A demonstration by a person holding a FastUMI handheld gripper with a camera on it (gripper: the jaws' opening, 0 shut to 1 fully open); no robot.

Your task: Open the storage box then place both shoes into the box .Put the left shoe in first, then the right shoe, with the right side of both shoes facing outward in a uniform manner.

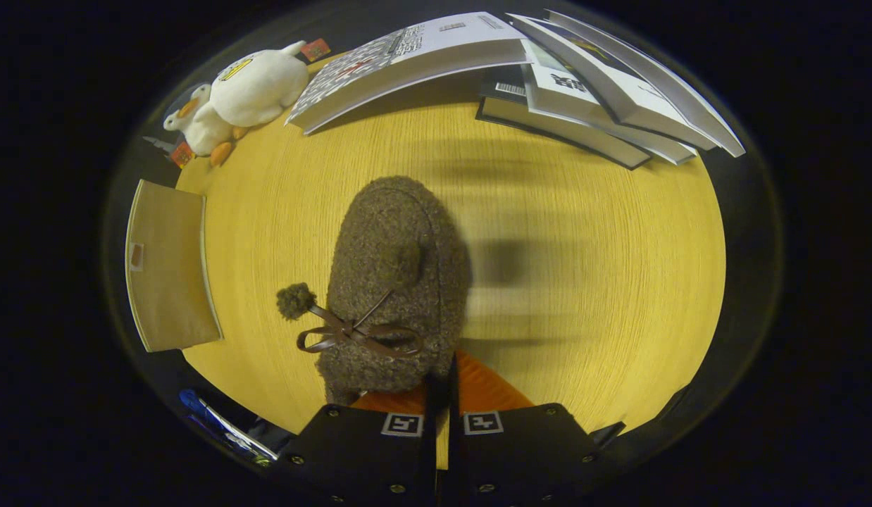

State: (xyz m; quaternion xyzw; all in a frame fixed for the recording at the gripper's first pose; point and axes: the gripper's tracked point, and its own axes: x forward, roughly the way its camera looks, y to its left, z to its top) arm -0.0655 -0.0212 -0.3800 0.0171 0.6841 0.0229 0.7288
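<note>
Tongs (443,384) clenched on the heel rim of the brown fleecy shoe (397,282), fingers nearly meeting with only a thin edge pinched between them. Shoe just ahead of the fingers, toe pointing away toward the far edge of the yellow bench (584,282), apparently hanging slightly off the surface, judging by the blurred shadow alongside. Leather bow with a pompom (296,301) across the instep, dangling to one side.

Likely light and soft: boucle upper that gives under pressure, not slippery, not fragile. Collar at the heel seems the sensible hold, being the stiffest thin edge; liable to swing or droop from so narrow a pinch.

Tan flat panel (170,264) at the near left edge, perhaps part of the storage box, though hard to say. Plush duck (246,91) at the far left corner. Books and booklets (549,77) stacked along the far edge. Nothing between shoe and panel.
</note>
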